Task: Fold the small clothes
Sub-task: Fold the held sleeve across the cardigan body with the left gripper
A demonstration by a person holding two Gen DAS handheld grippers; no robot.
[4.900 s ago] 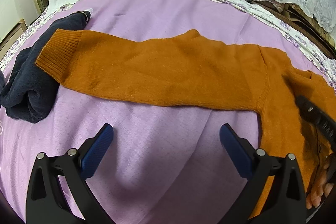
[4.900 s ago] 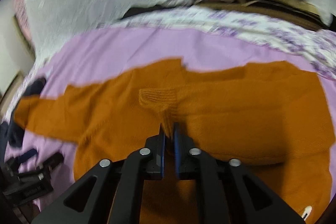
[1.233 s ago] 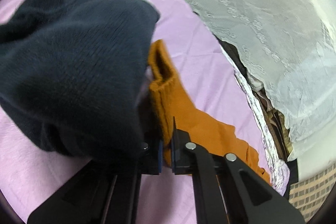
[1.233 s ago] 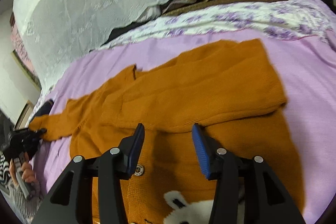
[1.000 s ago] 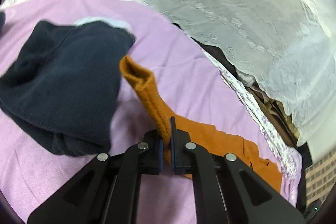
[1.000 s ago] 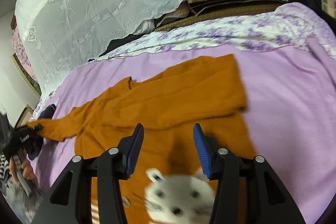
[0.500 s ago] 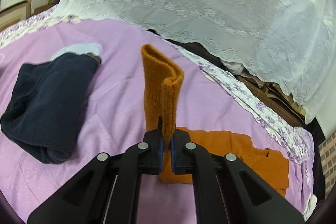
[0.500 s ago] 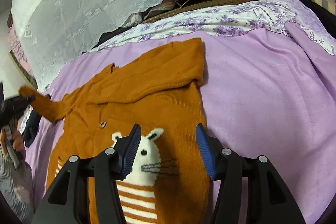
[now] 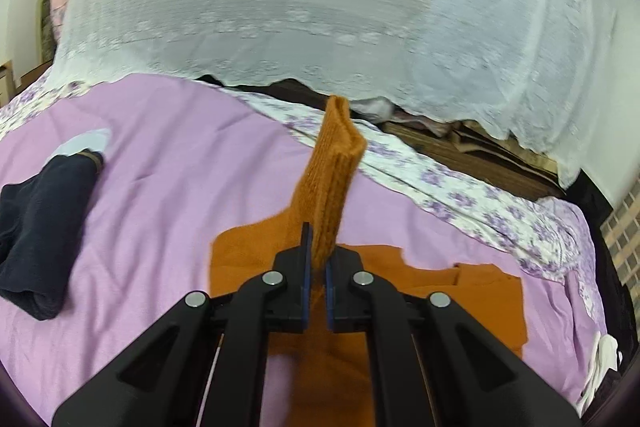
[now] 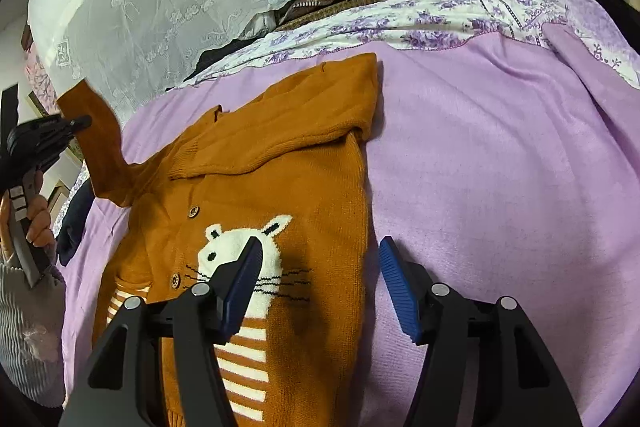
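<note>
A small orange knit cardigan [image 10: 276,163] with a white animal face and stripes lies front up on the purple blanket [image 10: 500,167]. One sleeve is folded across its chest. My left gripper [image 9: 316,267] is shut on the other sleeve's cuff [image 9: 334,163] and holds it raised above the bed; this also shows in the right wrist view [image 10: 86,125]. The cardigan body [image 9: 420,291] lies below it. My right gripper [image 10: 320,275] is open and empty, hovering over the cardigan's right edge.
A folded dark navy garment [image 9: 36,227] lies on the blanket at the left. A white lace cover [image 9: 320,7] drapes over piled things behind the bed. A floral sheet edge [image 10: 400,23] runs along the far side.
My left gripper has lifted the cuff off the bed from beside the navy garment and carried it toward the cardigan body. My right gripper has drawn back toward the hem and stays open.
</note>
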